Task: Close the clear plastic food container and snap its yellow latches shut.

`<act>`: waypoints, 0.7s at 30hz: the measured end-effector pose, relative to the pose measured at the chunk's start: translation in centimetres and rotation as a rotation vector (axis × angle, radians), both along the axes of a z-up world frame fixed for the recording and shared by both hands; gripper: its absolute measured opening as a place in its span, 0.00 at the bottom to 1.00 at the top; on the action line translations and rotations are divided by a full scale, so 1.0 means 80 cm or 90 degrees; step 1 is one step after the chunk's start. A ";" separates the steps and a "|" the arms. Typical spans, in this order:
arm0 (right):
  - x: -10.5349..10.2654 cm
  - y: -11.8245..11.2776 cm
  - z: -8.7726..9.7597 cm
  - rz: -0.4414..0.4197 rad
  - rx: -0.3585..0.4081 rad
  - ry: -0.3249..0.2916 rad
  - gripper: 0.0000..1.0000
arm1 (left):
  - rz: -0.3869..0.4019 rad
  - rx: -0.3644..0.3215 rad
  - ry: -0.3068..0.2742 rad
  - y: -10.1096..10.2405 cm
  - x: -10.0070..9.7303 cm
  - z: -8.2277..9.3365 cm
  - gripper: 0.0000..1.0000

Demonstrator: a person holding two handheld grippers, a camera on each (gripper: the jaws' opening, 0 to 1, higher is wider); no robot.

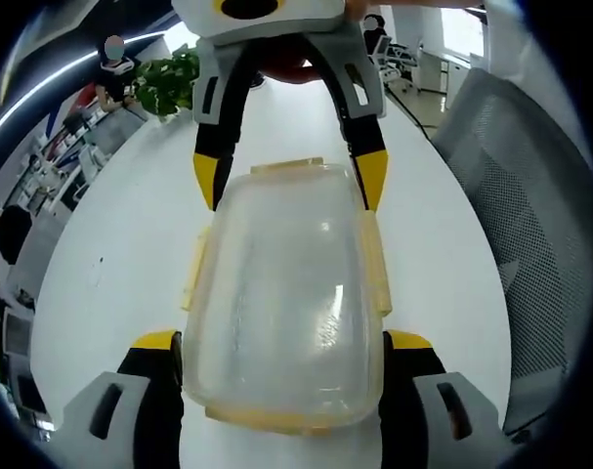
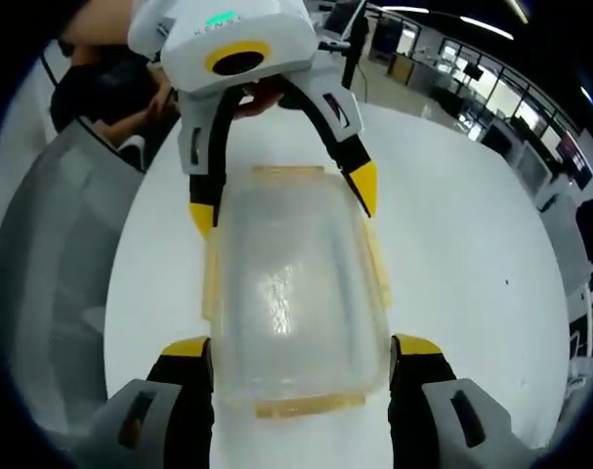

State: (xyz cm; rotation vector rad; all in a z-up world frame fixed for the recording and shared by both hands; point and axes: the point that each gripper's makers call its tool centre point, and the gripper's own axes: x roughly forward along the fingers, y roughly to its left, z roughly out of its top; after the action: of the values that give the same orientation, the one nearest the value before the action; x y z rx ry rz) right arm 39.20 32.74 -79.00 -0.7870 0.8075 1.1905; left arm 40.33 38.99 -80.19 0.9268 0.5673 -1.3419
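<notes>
A clear container (image 1: 281, 303) with its lid on is lying on the white desk (image 1: 130, 264), well in from the desk's edges. The left gripper (image 1: 281, 342) is straddling one end of it, jaws spread wide on either side of the box; whether they are touching its walls cannot be told. The right gripper (image 2: 296, 347) is straddling the opposite end the same way, jaws spread. Yellow latches (image 1: 376, 264) are lining the long sides. A mesh chair (image 1: 530, 215) is standing at the desk's edge.
</notes>
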 end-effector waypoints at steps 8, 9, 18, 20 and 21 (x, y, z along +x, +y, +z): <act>0.004 -0.002 0.000 0.002 -0.009 0.001 0.73 | 0.003 0.002 0.001 -0.002 0.003 0.000 0.84; 0.005 -0.002 0.000 0.003 -0.009 0.001 0.73 | 0.003 0.001 0.001 -0.002 0.004 0.000 0.84; 0.014 -0.009 0.000 0.003 -0.010 0.000 0.73 | 0.005 -0.005 0.002 -0.010 0.014 0.001 0.84; 0.016 -0.010 0.000 0.003 -0.011 0.000 0.73 | 0.004 -0.005 0.002 -0.011 0.016 0.001 0.84; 0.018 -0.011 0.000 0.003 -0.012 -0.001 0.73 | 0.004 -0.006 0.002 -0.012 0.017 0.001 0.84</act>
State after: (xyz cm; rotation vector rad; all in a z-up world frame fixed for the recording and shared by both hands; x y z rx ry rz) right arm 40.60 31.82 -79.01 -0.8044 0.8172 1.1882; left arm 41.72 38.03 -80.14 0.9144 0.5656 -1.3393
